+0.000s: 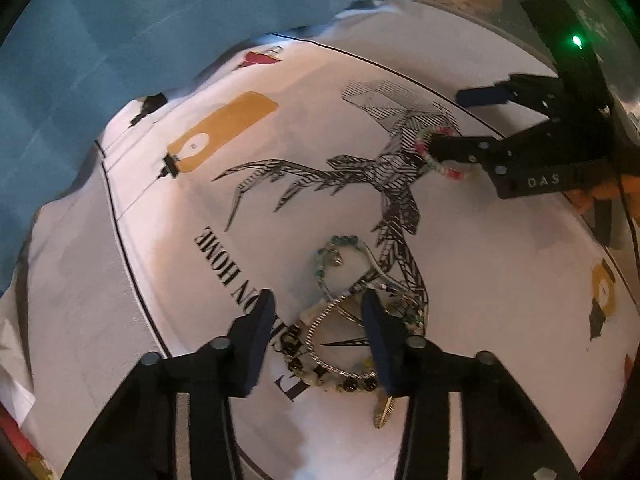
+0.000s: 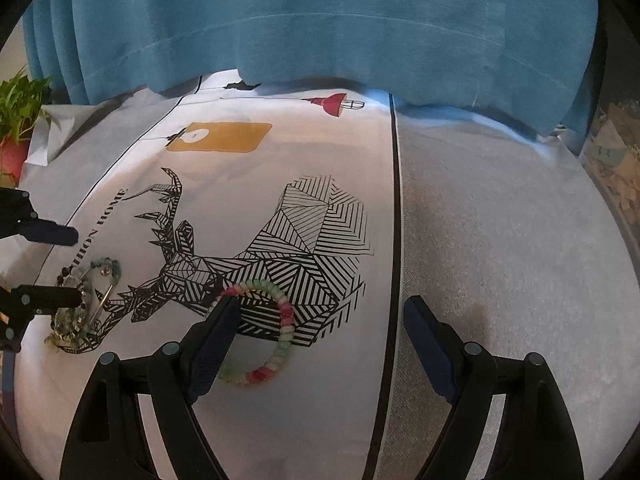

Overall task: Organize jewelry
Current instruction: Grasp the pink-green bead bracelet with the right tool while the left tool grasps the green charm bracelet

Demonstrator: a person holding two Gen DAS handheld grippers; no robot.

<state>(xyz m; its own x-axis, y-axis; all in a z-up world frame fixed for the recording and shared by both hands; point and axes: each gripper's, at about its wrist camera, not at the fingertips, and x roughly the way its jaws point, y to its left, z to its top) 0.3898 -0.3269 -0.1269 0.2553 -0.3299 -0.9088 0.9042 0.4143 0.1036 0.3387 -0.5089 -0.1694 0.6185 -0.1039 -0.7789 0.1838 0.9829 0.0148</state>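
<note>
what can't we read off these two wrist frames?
- Tangled pile of silver and dark-bead jewelry: piece count unclear in either view; strands overlap, left gripper fingers cover its sides.
- Left gripper contact with the pile: not resolvable.
- Pink, green and white bead bracelet: near-left arc hidden in right wrist view by a right gripper finger.
- Black printed lettering on the white cloth: partly covered in both views.

A home: printed "FASHION HOME" tablecloth (image 2: 248, 420), blue curtain (image 2: 320, 24), potted plant (image 2: 18, 108).
</note>
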